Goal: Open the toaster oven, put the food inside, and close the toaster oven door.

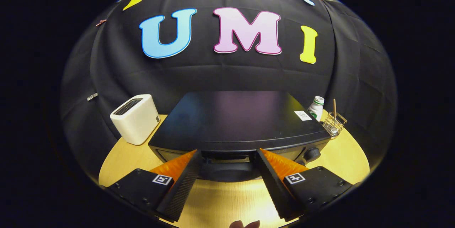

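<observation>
While the hand-held gripper (227, 157) hangs a little above the pale wooden round table (348, 157), its two fingers point straight ahead and slightly down at the front of the black box-shaped toaster oven (234, 121). They stand wide apart and grip nothing; the table shows bare between them lower down. Their tips reach the oven's upper front edge, one on either side of the dark bar handle (227, 157) at the top of the door, though whether either tip touches the oven I cannot tell. A bit of a person's hand (244, 224) shows low down behind the fingers, right at the bottom.

The oven sits in the middle of the table with its long side running left to right, front face turned toward the gripper, flat top stretching back toward the black cloth wall (227, 75). Its door looks closed. A round black knob (312, 154) sits on the front at the right end, just beyond the right finger, and a small white sticker (303, 115) lies on the top near the right rear corner.

Left of the oven, just beside it, stands a white slot toaster (135, 118). Right of it, near the back, are a white plastic bottle with a green label (315, 107) and a small wire basket (334, 124) holding a thin wooden stick (334, 105)
</observation>
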Motion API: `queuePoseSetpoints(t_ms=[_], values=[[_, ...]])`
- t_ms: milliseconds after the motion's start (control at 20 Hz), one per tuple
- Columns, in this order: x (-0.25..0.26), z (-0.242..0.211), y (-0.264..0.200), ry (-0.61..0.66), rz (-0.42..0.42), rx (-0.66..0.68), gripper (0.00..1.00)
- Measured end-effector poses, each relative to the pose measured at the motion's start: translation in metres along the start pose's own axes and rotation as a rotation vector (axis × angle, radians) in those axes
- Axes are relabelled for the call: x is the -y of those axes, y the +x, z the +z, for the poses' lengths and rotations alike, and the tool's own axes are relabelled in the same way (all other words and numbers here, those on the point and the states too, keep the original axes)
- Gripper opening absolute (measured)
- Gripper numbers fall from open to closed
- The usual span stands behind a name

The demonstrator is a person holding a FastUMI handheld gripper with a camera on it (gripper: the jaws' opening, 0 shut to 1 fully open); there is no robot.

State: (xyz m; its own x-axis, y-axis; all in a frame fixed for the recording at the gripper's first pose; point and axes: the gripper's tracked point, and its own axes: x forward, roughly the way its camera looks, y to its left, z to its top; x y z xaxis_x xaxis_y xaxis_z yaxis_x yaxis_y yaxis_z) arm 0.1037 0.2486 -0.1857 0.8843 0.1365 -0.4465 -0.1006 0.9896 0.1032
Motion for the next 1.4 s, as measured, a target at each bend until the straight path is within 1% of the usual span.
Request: queuePoseSetpoints(t_ms=[250,350,600,850,1100,1400], values=[[-0.003,-0.004,-0.006,0.002,0.009,0.007,0.99],[0.0,-0.015,-0.012,-0.001,0.006,-0.009,0.99],[0.001,-0.043,-0.04,-0.01,0.008,0.007,0.99],[0.003,-0.071,-0.054,0.002,0.009,-0.028,1.0],[0.005,-0.094,-0.062,-0.019,0.014,-0.065,1.0],[0.008,-0.143,-0.07,-0.053,0.021,-0.169,1.0]])
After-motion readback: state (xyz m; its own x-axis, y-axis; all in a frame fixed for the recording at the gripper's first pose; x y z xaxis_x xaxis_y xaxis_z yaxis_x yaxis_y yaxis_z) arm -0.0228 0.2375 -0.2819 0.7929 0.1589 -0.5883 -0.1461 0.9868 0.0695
